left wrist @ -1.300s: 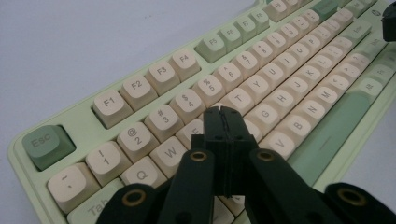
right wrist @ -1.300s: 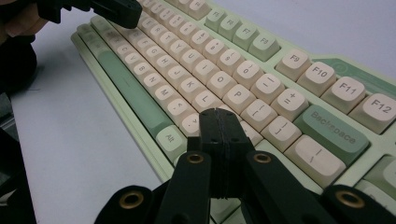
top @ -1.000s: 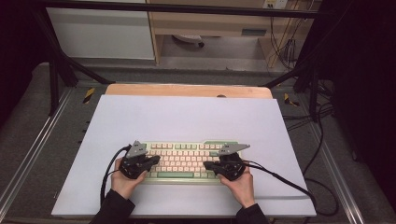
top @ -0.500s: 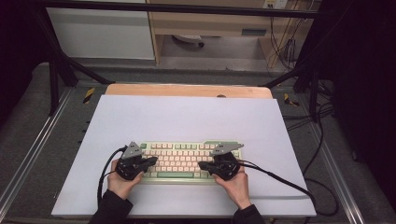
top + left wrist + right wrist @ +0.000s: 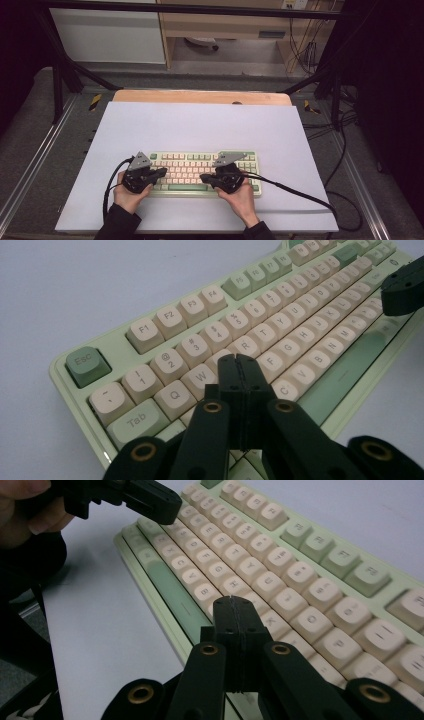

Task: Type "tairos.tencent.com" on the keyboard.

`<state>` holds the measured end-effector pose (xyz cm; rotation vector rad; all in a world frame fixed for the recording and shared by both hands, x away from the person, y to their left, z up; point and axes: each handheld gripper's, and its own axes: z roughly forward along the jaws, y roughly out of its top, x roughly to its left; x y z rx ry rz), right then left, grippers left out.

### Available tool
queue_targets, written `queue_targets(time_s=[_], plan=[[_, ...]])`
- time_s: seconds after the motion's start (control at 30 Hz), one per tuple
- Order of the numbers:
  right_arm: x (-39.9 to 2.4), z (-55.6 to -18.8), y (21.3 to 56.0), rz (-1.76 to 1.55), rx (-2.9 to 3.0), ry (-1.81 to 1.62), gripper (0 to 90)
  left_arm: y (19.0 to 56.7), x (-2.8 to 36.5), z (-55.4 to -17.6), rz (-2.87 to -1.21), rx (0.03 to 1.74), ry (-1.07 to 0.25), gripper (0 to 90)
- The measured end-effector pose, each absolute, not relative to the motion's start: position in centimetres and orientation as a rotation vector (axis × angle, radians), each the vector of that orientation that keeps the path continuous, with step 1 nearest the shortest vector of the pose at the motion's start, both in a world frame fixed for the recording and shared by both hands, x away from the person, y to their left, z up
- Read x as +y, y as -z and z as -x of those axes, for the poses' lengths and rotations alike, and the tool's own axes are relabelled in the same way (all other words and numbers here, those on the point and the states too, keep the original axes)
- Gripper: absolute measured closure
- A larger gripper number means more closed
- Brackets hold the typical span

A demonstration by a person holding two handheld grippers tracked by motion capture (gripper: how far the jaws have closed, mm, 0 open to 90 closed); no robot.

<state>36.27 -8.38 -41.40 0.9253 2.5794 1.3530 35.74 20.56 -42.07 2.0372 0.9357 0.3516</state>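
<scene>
both grippers clenched empty, left gripper [image 5: 239,360] over d key, right gripper [image 5: 233,601] over keyboard [image 5: 202,172] middle; risk: blunt tip clips neighbouring key, mistype.

A pale green keyboard [image 5: 200,172] with cream keycaps is laid flat on the white table surface [image 5: 200,125], near the front edge and roughly midway between the left and right edges. Its long side is set parallel to that front edge. Darker green caps are seen at the Esc key, the Tab key, some function keys and the long space bar along the front row. In the left gripper view the keyboard [image 5: 240,335] is shown running diagonally, legends sharp; in the right gripper view the keyboard [image 5: 280,580] is seen slightly blurred.
</scene>
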Motion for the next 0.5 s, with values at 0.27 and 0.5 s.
queue_targets(time_s=[0.27,0.5], plan=[[-6.7,-36.6,42.3,-0.925,2.599,-1.364,90.0,42.1,20.6,-35.8,-2.037,0.936,-0.353,90.0],[-6.4,-37.0,42.7,-0.947,2.598,-1.357,90.0,42.1,20.5,-35.8,-2.040,0.931,-0.354,90.0]])
